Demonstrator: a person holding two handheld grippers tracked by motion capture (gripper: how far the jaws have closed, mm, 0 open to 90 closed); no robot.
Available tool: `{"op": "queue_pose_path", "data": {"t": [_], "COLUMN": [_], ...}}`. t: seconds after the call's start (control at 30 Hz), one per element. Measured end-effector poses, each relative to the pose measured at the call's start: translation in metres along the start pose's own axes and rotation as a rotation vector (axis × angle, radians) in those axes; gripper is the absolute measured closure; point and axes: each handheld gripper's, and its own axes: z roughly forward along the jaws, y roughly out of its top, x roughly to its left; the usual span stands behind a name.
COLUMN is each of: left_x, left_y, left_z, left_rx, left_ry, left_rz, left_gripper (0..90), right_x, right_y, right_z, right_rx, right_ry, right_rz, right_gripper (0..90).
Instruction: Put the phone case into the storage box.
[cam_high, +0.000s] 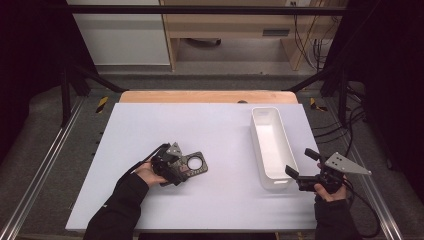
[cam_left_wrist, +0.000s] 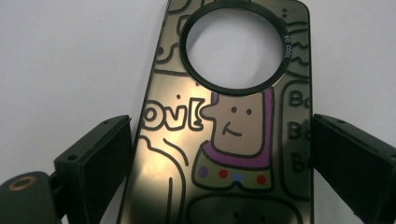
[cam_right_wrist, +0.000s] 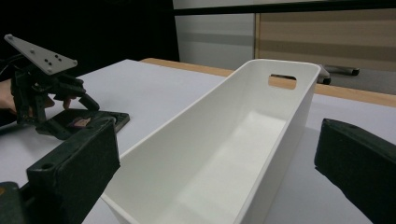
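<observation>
Left gripper (cam_high: 175, 165) jaws spread, straddling flat door-hanger card (cam_left_wrist: 229, 121) lying on bench (cam_high: 210, 130), left of white bin (cam_high: 272, 147). Not gripped yet. Right gripper (cam_high: 305, 172) jaws spread, empty, by bin's near end. Bin empty; likely nothing done.

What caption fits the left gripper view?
Open left gripper straddling a cartoon-printed door hanger lying flat on the white table.

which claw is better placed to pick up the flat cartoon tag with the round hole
Left. The left claw already has its open jaws on either side of the tag, which lies flat on the table. The right claw is across the table, with its jaws open around the near end of the white bin.
</observation>
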Motion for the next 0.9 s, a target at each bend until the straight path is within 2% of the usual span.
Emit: {"op": "queue_pose_path", "data": {"t": [0.47, 0.9], "left_x": [0.0023, 0.0006], "left_y": [0.0058, 0.0059], "left_z": [0.0001, -0.0067], "left_rx": [0.036, 0.028], "left_ry": [-0.01, -0.001], "left_rz": [0.005, 0.005], "left_gripper": [9.8, 11.4], "right_x": [0.0003, 0.0002], "right_y": [0.0006, 0.0005], "right_z": [0.0, 0.0], "right_rx": [-0.003, -0.002], "right_ry": [0.004, 0.012], "right_rz": [0.0, 0.001], "right_gripper": [0.3, 0.3]}}
